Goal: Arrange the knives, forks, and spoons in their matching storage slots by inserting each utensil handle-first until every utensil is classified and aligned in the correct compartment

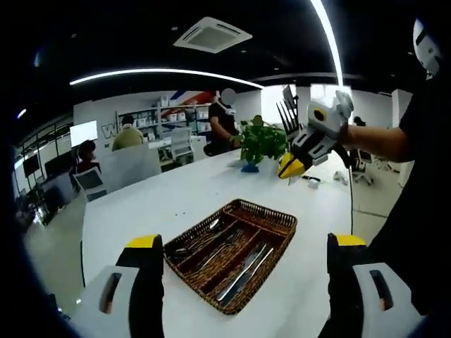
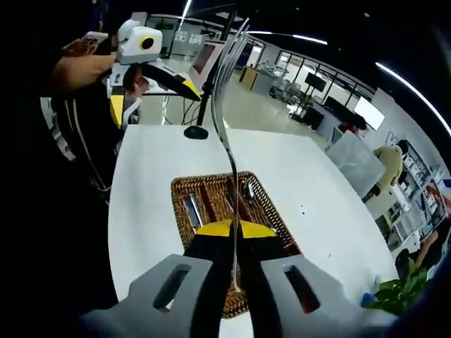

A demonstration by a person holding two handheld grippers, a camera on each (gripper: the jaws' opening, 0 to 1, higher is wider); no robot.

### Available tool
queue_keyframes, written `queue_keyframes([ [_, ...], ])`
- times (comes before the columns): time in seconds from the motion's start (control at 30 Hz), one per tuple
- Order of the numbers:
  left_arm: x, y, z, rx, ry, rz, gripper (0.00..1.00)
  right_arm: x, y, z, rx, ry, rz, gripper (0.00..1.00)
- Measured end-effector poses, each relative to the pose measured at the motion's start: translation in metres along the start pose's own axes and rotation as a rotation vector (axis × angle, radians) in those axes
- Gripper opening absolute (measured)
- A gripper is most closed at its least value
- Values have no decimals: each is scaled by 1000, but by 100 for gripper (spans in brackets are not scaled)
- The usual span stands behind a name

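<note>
Left gripper [image 1: 241,264]: we see its jaws spread wide with nothing between them, low over the white worktop [image 1: 204,184].
Basket [image 1: 271,218]: the wicker tray lies between and just beyond these open jaws, its slots running away from us; knives, forks and spoons already lie along them.
Right gripper [image 2: 236,229]: we see its jaws closed on the handle end of a fork [image 2: 227,105], whose shaft rises straight ahead, tines far from the jaws.
Key relation: in our judgement the fork's long axis lines up with the basket's slots; the basket sits directly under and beyond the right gripper, which is the one placed to insert it.
View difference: the left gripper view shows the right gripper held high above the worktop with tines up; the right gripper view shows the grip on the handle and the slots beneath.
</note>
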State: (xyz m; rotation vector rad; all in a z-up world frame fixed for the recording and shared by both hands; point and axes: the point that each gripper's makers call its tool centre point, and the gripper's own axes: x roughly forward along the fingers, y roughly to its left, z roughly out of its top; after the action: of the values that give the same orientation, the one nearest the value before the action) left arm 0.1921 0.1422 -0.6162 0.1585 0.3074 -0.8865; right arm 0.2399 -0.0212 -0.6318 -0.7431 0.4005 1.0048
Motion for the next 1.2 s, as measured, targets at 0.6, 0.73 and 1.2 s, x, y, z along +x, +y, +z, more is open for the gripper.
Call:
queue_keyframes([
  [0.6,-19,20,-22,-28,44,78,99,32,-32,-13,-222,175,17,0],
  [0.73,-20,21,-21,-36,41,78,99,39,-36,-5,-221,198,30,0],
  [1.2,-16,34,-34,20,105,85,99,52,-51,0,-289,256,37,0],
])
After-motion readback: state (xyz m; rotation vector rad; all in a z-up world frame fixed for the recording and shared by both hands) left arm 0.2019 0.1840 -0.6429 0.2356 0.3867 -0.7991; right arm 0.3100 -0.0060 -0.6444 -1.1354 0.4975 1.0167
